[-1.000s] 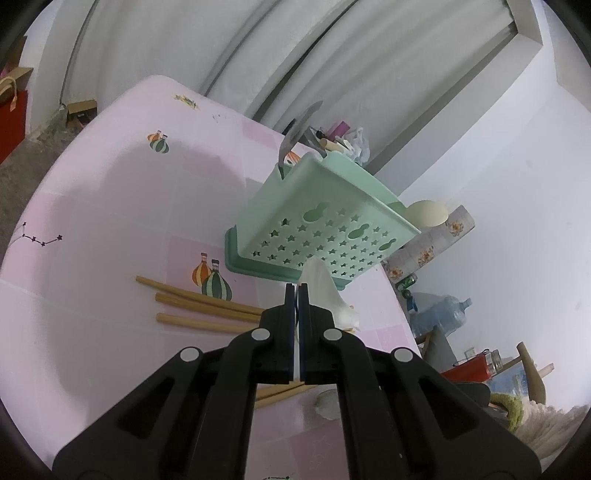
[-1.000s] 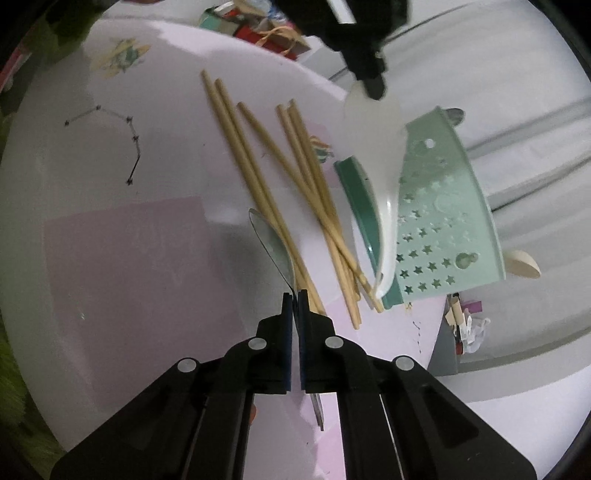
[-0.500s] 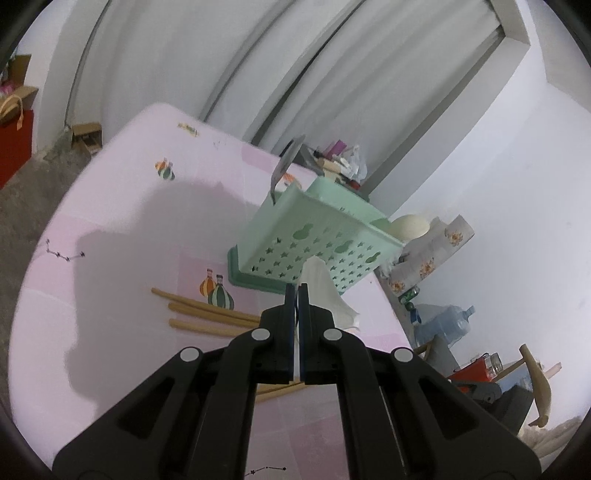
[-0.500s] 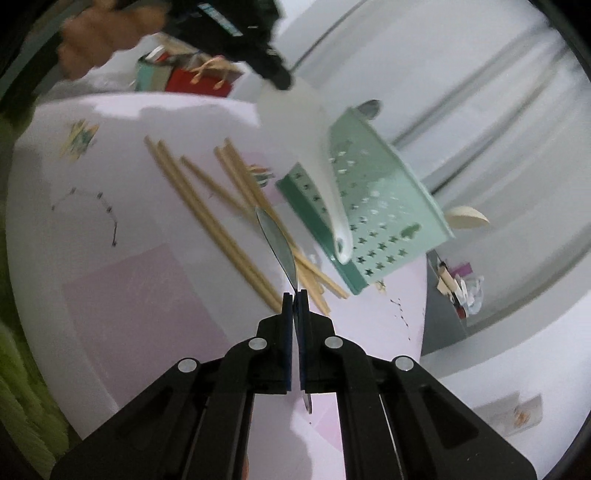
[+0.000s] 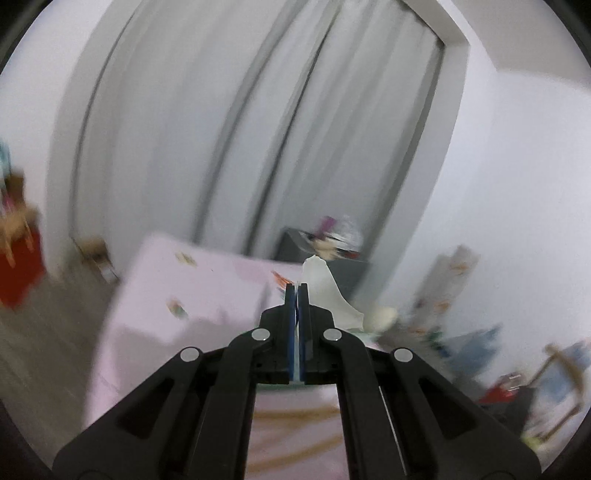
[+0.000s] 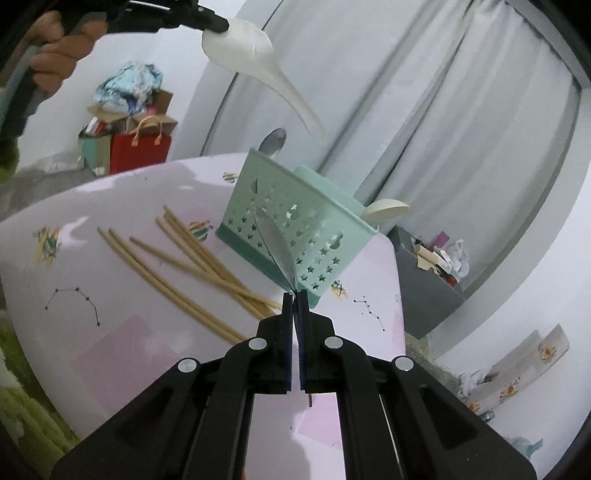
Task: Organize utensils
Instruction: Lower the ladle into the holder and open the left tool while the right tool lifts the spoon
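A pale green perforated plastic utensil basket (image 6: 299, 236) stands at the centre of the right wrist frame on a pink patterned tablecloth (image 6: 110, 332). Long wooden chopsticks (image 6: 192, 273) lie scattered left of it. A grey low cabinet (image 6: 424, 295) stands right of the table, a red paper bag (image 6: 140, 151) behind at upper left.

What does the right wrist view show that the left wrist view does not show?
Only the right wrist view: the green utensil basket, the metal spoon clamped in the right gripper, and the left gripper from outside. Only the left wrist view: the left gripper's shut fingers close up. Both: the white spoon, the chopsticks, blurred in the left view, and the pink table.
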